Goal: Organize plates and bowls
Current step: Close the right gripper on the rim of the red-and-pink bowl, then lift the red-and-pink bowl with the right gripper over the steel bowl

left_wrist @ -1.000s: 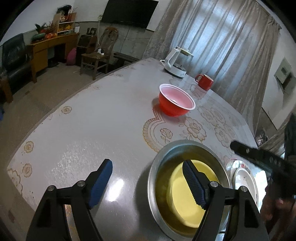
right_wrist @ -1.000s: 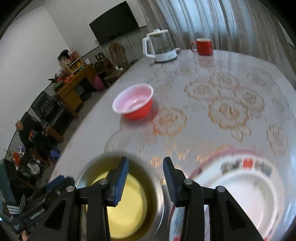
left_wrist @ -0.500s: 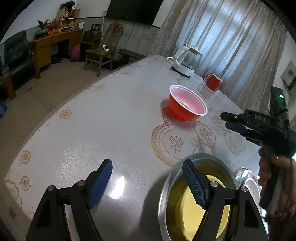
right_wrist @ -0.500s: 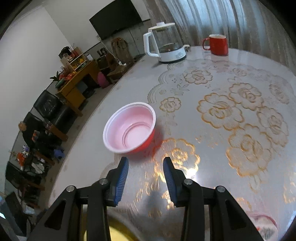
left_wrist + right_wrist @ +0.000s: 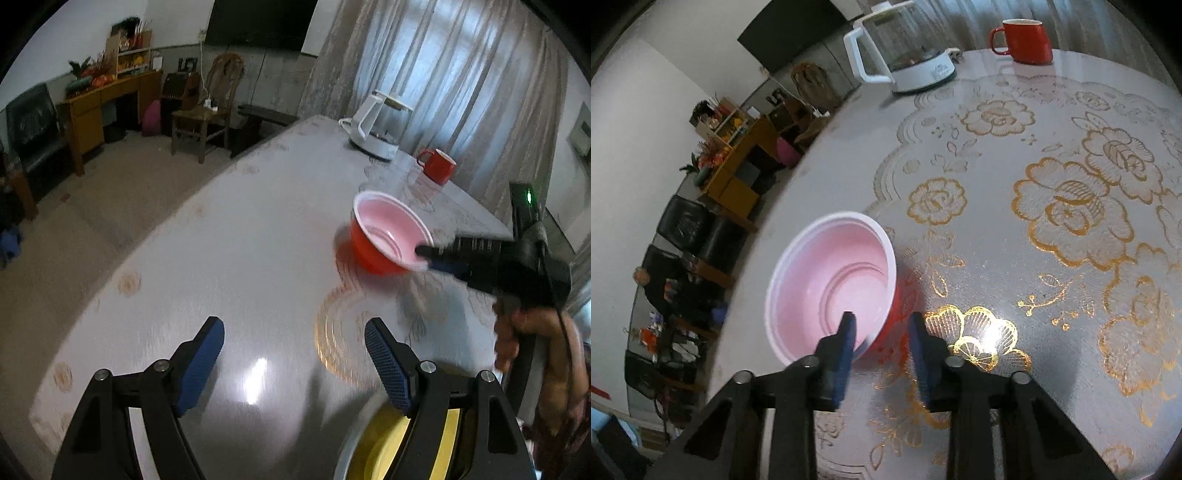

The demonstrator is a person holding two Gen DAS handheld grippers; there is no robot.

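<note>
A red bowl with a pale pink inside (image 5: 834, 284) stands on the table; it also shows in the left wrist view (image 5: 388, 236). My right gripper (image 5: 881, 332) is open, with its jaws astride the bowl's near rim, one finger inside and one outside; it also shows in the left wrist view (image 5: 428, 256). My left gripper (image 5: 293, 354) is wide open and empty above the table. A metal bowl with a yellow dish in it (image 5: 384, 450) lies under its right finger, partly hidden.
A white kettle (image 5: 905, 55) and a red mug (image 5: 1027, 35) stand at the far end of the table. The table's left edge (image 5: 177, 214) drops to the floor. A chair (image 5: 207, 107) and a desk stand beyond it.
My right gripper has moved forward from the metal bowl and white plate to the red bowl and now straddles its rim. My left gripper has pulled back and lifted; the metal bowl has slid low in its view.
</note>
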